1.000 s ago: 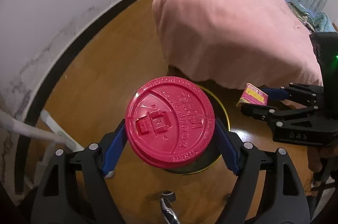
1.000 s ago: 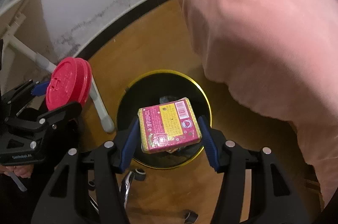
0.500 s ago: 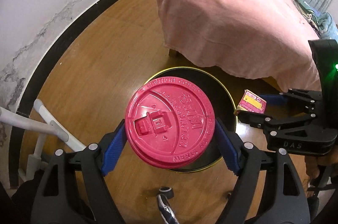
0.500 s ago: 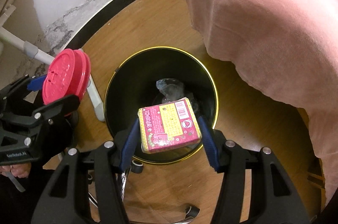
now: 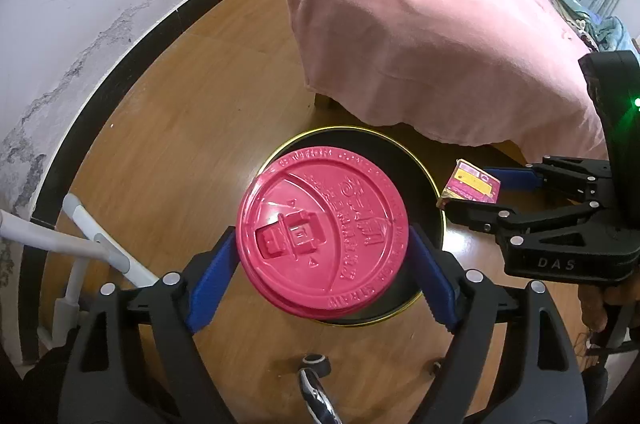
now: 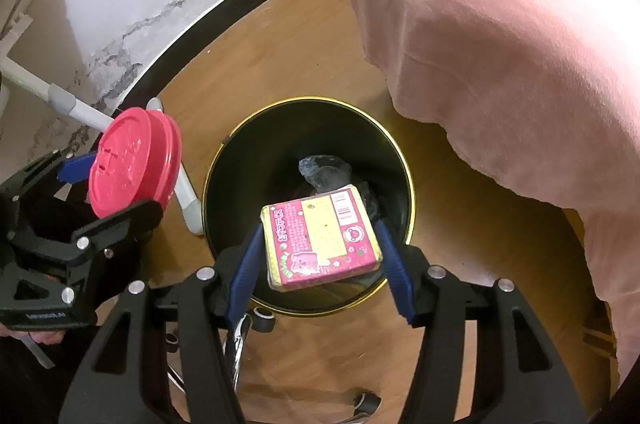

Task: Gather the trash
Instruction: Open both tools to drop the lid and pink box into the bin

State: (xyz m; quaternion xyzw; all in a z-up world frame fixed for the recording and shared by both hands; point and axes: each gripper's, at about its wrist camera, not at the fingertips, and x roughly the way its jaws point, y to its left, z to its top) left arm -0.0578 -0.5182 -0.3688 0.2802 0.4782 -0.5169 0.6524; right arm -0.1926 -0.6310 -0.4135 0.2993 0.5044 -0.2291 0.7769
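We see a round red plastic cup lid (image 5: 322, 230), face up, held above a black round bin with a gold rim (image 6: 408, 168). A pink-and-yellow flat snack box (image 6: 320, 234) hangs tilted over the bin's open mouth.

We look steeply down from both wrists, close above the floor; both views share the black bin (image 5: 424, 176) (image 6: 224, 208), probably from opposite sides.
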